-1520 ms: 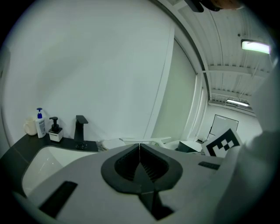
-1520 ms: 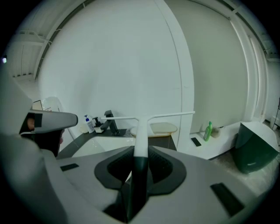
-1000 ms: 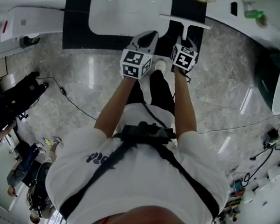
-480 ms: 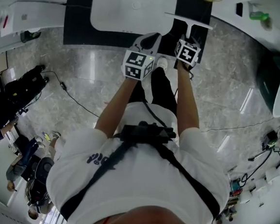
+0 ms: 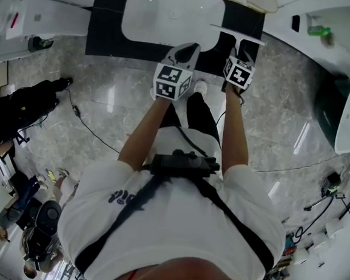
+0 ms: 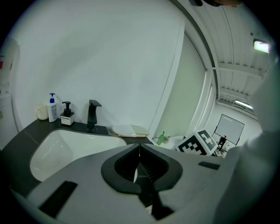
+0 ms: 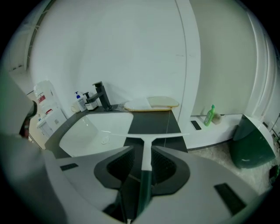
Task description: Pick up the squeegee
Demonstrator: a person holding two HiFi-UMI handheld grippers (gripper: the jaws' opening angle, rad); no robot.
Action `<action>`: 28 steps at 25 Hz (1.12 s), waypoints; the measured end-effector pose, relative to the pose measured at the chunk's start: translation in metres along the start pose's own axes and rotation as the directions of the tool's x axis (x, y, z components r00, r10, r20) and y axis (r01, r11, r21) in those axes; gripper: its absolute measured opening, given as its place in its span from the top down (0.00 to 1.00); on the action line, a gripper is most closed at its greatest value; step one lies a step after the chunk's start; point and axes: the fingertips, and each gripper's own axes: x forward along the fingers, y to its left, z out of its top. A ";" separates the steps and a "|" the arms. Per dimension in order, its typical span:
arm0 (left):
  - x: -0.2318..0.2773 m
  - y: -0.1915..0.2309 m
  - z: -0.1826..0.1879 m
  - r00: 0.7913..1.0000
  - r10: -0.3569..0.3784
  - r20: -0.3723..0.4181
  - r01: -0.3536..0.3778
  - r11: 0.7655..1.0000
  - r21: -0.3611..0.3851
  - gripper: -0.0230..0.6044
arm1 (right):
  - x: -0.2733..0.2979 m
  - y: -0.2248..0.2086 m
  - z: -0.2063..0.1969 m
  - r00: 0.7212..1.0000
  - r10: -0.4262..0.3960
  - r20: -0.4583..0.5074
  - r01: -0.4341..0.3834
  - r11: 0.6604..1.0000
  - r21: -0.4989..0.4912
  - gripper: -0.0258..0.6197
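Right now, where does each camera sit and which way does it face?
Head view: on the head, steeply down; torso, arms, left gripper, right gripper, sink.
Left gripper view: on that gripper, along shut jaws toward the faucet.
Right gripper view: on that gripper, along jaws clamping the squeegee.
Both gripper views share sink and faucet.

The place is a washroom set built inside a studio or lab. A white basin (image 5: 174, 14) is sunk into a black bench (image 5: 105, 36) with a black tap (image 6: 92, 114) and pump bottles (image 6: 66, 114) on it, a green bottle (image 7: 210, 115) nearby, and curved white walls behind. Cables (image 5: 88, 125) trail across the marbled floor (image 5: 118, 95), and other people (image 5: 36, 234) and equipment crowd its edges.
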 end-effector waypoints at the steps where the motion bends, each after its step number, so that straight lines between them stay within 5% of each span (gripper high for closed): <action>1: -0.005 0.003 0.006 1.000 0.006 0.011 -0.006 1.000 0.002 0.94 | -0.007 0.006 0.008 1.000 0.013 0.021 -0.013 1.000 -0.002 0.80; 5: -0.026 0.021 0.032 0.997 0.044 0.064 -0.044 0.999 0.006 0.94 | -0.040 0.046 0.050 0.986 0.101 0.134 -0.094 0.994 -0.061 0.80; 9: -0.056 0.044 0.060 0.988 0.094 0.125 -0.096 0.995 0.005 0.94 | -0.080 0.104 0.098 0.941 0.218 0.257 -0.181 0.970 -0.161 0.80; 18: -0.144 0.096 0.123 0.931 0.231 0.281 -0.243 0.970 0.007 0.94 | -0.173 0.234 0.178 0.774 0.460 0.435 -0.328 0.879 -0.346 0.90; 24: -0.201 0.113 0.163 0.875 0.284 0.392 -0.315 0.949 0.015 0.94 | -0.227 0.300 0.201 0.661 0.571 0.486 -0.382 0.814 -0.438 0.95; 28: -0.231 0.120 0.177 0.842 0.317 0.436 -0.356 0.935 0.007 0.94 | -0.249 0.332 0.207 0.609 0.621 0.494 -0.404 0.778 -0.480 0.95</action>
